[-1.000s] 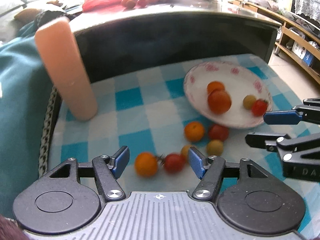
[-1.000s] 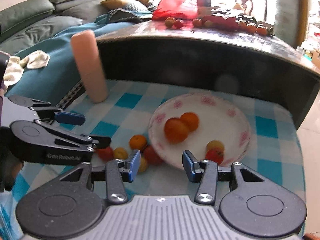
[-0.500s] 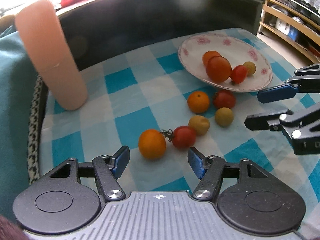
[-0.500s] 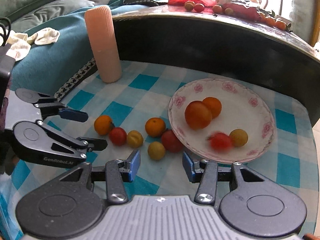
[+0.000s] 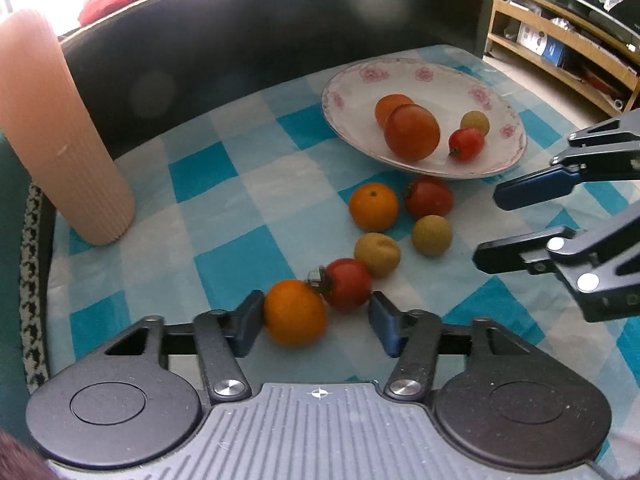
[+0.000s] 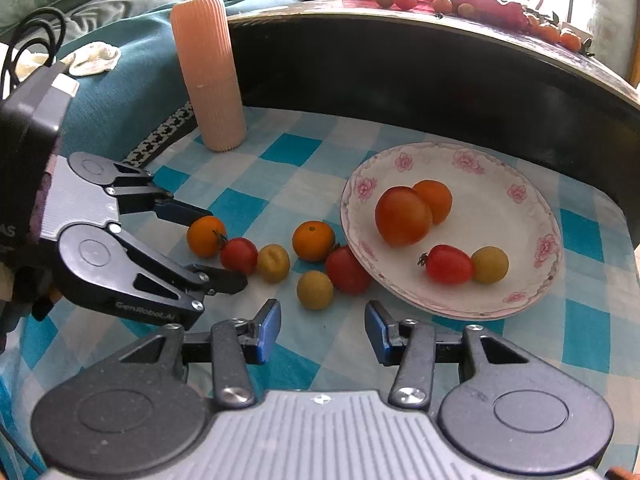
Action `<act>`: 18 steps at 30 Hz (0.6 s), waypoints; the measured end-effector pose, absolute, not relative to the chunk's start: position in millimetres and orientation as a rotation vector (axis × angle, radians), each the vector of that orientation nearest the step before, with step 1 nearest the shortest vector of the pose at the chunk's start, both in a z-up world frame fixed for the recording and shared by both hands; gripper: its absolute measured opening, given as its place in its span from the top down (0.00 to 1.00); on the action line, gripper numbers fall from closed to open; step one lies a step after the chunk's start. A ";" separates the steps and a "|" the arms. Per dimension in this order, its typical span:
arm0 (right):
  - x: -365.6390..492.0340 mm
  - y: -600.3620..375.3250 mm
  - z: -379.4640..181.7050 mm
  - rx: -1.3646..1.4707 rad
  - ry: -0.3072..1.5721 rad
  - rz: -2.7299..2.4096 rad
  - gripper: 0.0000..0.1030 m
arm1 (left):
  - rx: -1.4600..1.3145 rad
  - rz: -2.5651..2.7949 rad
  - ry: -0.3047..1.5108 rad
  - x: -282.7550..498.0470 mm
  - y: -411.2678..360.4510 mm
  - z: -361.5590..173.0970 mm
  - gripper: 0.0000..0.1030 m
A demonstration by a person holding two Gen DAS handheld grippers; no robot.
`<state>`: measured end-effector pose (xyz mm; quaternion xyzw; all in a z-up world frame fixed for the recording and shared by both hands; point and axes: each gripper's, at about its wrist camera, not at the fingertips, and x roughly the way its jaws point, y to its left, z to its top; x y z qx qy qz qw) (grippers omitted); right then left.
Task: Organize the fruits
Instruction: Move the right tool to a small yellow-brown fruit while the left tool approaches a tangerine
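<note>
The left hand-held gripper (image 6: 216, 245) is showing the only readable lettering: "GenRobot.AI", printed in pale letters along the lower black finger arm, seen in the right wrist view. At that view's left edge the letters "AS" are showing on the same device's body, cut off by the frame. In the left wrist view nothing is reading clearly.

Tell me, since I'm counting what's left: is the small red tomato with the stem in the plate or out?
In: the tomato lies inside the plate.
</note>
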<state>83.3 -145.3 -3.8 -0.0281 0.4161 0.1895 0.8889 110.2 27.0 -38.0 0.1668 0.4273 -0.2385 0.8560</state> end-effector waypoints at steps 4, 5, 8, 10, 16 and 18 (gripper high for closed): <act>84.6 -146.0 -4.8 -0.057 0.863 0.387 0.42 | 0.379 -0.490 0.892 101.6 23.5 -35.9 0.46; 84.5 -146.4 -4.5 -0.057 0.859 0.385 0.42 | 0.374 -0.491 0.894 99.7 23.8 -35.0 0.51; 84.0 -147.2 -2.7 -0.049 0.849 0.387 0.42 | 0.363 -0.499 0.900 94.4 24.6 -31.4 0.59; 84.1 -147.1 -2.1 -0.048 0.844 0.392 0.42 | 0.359 -0.507 0.902 89.5 23.9 -29.2 0.60; 85.8 -144.1 -7.5 -0.065 0.845 0.396 0.42 | 0.375 -0.523 0.915 83.9 18.7 -33.9 0.57; 88.0 -143.2 -10.5 -0.071 0.842 0.387 0.42 | 0.373 -0.531 0.917 83.9 18.4 -35.5 0.57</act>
